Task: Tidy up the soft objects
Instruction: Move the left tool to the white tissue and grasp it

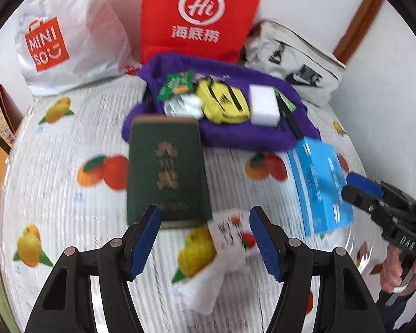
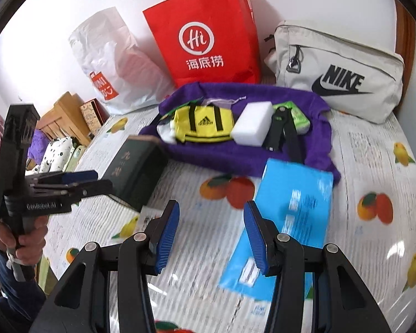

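A purple cloth (image 1: 235,133) (image 2: 235,155) lies on the fruit-print table cover, bearing a yellow pouch (image 1: 222,100) (image 2: 205,122), a white foam block (image 1: 263,105) (image 2: 252,125), a green packet (image 1: 176,83) and a black tool (image 2: 284,130). My left gripper (image 1: 205,238) (image 2: 97,180) hovers open over a white fruit-print packet (image 1: 230,236), just short of a dark green box (image 1: 166,166) (image 2: 136,166). My right gripper (image 2: 212,236) (image 1: 352,187) is open and holds nothing, with a blue packet (image 2: 291,216) (image 1: 319,183) under its right finger.
Against the back wall stand a white plastic bag (image 1: 63,38) (image 2: 113,63), a red paper bag (image 1: 199,16) (image 2: 208,38) and a grey sports bag (image 2: 338,75) (image 1: 296,55). Wooden furniture (image 2: 66,116) and boxes lie off the table's left edge. A person's hand (image 2: 22,238) grips each handle.
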